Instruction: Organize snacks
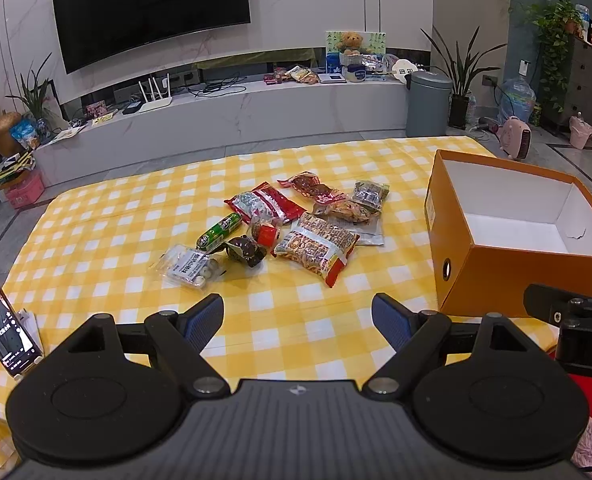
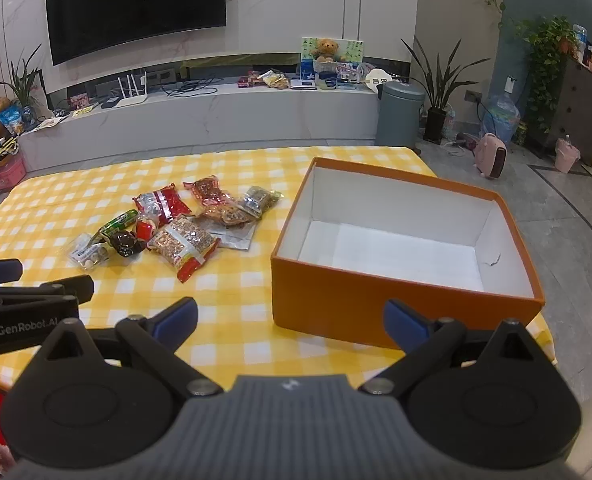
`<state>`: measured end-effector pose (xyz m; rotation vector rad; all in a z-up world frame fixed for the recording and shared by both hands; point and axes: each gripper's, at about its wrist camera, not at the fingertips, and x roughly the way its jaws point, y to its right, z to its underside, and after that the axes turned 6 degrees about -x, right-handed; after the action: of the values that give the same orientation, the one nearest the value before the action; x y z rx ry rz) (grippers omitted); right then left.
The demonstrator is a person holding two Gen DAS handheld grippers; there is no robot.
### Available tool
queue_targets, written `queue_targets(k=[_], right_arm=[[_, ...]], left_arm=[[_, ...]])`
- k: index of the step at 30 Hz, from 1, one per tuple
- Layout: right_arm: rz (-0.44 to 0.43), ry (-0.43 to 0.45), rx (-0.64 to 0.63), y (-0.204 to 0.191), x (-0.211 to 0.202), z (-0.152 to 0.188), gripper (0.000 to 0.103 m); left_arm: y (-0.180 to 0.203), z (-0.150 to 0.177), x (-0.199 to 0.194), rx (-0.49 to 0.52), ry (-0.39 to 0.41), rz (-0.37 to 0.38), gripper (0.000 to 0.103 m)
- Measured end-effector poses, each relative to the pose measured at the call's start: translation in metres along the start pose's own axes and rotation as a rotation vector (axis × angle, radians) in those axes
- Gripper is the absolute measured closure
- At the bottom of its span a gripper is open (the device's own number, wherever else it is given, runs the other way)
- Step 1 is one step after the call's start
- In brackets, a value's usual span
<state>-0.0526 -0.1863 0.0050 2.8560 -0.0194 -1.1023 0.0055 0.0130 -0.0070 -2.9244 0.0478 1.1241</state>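
— So, where does it stand? The left gripper (image 1: 297, 322) has its jaws spread wide with nothing between them, and so does the right gripper (image 2: 290, 322). Both hover low over the near edge of the checked tablecloth (image 1: 108, 248), tilted down.

— And the snacks?

— All loose in one heap ahead of the left gripper: the peanut packet (image 1: 315, 249) nearest and slightly right of its centre line, the clear bag of white candies (image 1: 188, 266) ahead to its left, the green roll (image 1: 220, 232) just behind that. From the right gripper the heap lies ahead and to the left; the orange box (image 2: 375, 308) sits directly ahead, open and apparently empty.

— Which one first, then?

— Probably the peanut packet. It lies at the heap's near edge, though its far end overlaps a silvery flat pouch (image 1: 369, 234), so the jaws should straddle its narrow width and lift straight up.

— Any risk?

— Crinkly film may slip; closing across the filled middle seems safer than pinching a sealed edge.
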Motion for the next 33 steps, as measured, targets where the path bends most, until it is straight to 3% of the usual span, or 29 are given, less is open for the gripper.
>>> queue_targets(k=[33], right_arm=[[-0.002,-0.027,0.004,-0.005,0.011,0.001,0.006]], left_arm=[[-0.005,0.002,0.005,-0.003,-0.003,0.002,0.005]])
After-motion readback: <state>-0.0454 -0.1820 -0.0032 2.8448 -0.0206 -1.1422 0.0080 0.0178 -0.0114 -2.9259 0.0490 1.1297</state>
